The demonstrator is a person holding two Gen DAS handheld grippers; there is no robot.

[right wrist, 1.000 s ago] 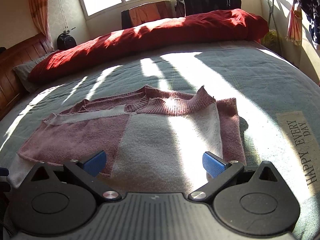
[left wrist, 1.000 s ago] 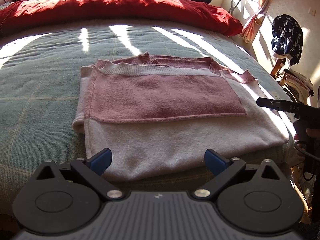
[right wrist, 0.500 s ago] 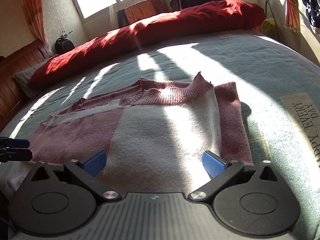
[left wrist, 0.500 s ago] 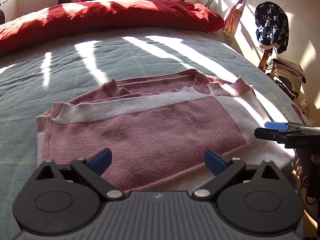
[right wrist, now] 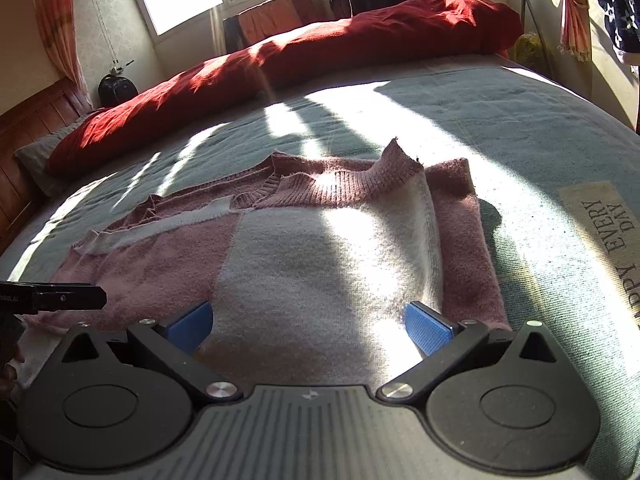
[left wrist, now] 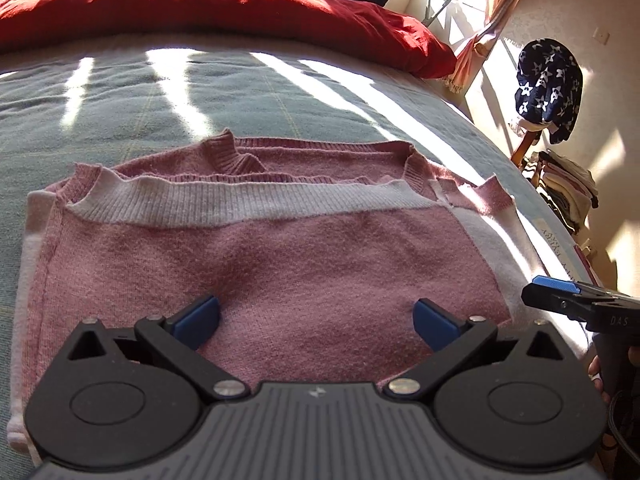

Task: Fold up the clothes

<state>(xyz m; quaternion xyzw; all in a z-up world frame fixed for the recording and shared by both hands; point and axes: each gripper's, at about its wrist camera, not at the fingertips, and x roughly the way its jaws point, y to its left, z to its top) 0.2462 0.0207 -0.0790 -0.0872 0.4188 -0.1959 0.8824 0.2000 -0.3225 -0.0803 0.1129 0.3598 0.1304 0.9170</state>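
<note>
Pink-and-white sweater [left wrist: 280, 264] flat on bed, beneath open left gripper [left wrist: 316, 320].

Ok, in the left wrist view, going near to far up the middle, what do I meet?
Open left claw → pink knit sweater panel → white ribbed hem band → pink ribbed collar → grey-green checked blanket → long red pillow.

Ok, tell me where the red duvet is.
The red duvet lies bunched along the bed's far edge beyond the pink sweater, under the window in the right wrist view.
</note>
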